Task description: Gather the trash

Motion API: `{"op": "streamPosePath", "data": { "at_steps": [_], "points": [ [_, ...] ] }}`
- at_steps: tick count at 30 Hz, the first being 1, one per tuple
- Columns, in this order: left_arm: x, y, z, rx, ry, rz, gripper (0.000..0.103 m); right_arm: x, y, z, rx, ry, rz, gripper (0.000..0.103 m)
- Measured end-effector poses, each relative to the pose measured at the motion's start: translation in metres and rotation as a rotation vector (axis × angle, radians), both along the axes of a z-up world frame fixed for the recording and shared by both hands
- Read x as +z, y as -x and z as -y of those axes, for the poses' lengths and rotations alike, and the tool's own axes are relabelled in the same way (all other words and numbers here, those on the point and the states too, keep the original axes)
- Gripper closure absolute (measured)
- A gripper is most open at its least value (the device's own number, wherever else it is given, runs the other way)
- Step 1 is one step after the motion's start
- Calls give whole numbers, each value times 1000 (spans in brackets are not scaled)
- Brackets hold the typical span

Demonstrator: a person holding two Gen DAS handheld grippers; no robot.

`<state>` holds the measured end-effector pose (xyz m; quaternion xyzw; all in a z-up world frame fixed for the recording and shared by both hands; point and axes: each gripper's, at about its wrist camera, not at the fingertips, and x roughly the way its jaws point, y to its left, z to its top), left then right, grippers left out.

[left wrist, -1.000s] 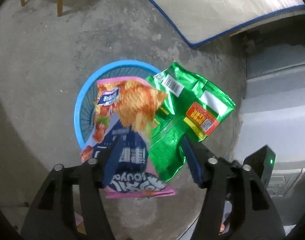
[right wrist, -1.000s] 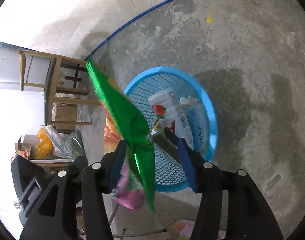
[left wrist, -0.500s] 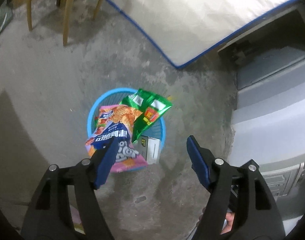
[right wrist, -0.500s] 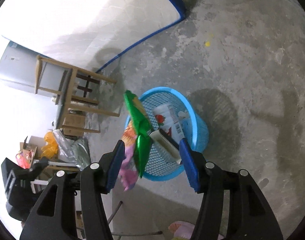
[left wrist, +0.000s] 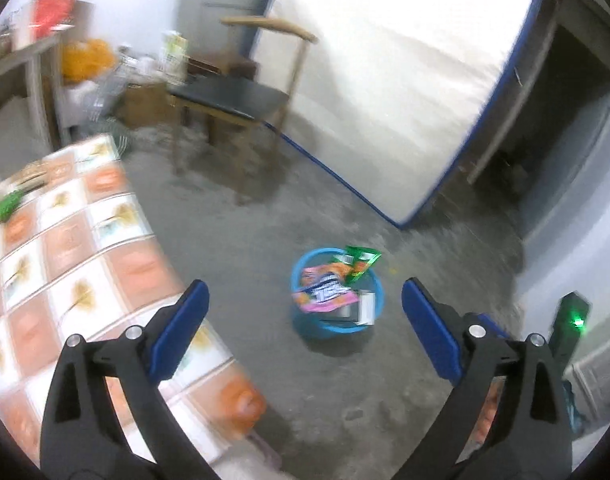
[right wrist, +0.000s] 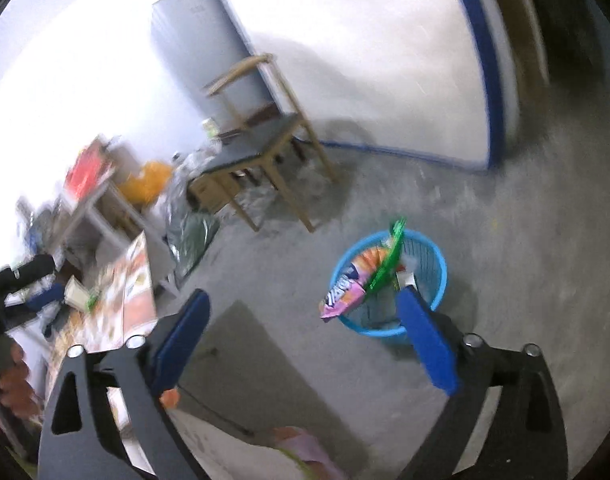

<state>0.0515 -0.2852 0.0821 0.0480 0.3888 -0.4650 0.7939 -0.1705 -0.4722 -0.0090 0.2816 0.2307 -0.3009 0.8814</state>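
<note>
Leaning against the wall, one white mattress [left wrist: 385, 92] with a blue edge, its lower corner on the concrete floor [left wrist: 265, 216]. Nearer, at the left, one table [left wrist: 65, 264] under an orange-and-white checked cloth, with a small green scrap [left wrist: 7, 204] near its far edge. Beside the mattress, one wooden chair [left wrist: 241, 96] with a dark seat, cluttered bags and boxes behind it too blurred to count. Against the far wall in the right wrist view, one grey cabinet [right wrist: 209, 48].

Standing alone on the floor, well apart from table and chair, one round blue basket [left wrist: 329, 324]. Holding trash: one pink-and-orange snack bag [left wrist: 325, 288] draped over the near-left rim, one green snack bag [left wrist: 359, 262] propped upright at the far rim, and one white carton [left wrist: 367, 308] against the right wall inside. Three pieces counted; more below cannot be told.

Opening wide, left gripper [left wrist: 303, 318], blue pads [left wrist: 181, 328] spread far apart with nothing between them, raised well above the basket. Opening wide too, right gripper [right wrist: 301, 342], pads [right wrist: 425, 344] empty, right pad overlapping the basket's near rim only in the view, not touching it.
</note>
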Motion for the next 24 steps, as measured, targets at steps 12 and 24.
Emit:
{"op": "streamPosePath", "data": {
  "at_steps": [12, 24],
  "points": [
    [-26, 47, -147, 503, -136, 62, 9, 38, -47, -138, 147, 319, -217, 7],
    [-67, 39, -179, 611, -359, 60, 9, 0, -89, -179, 199, 259, -365, 7]
  ]
}}
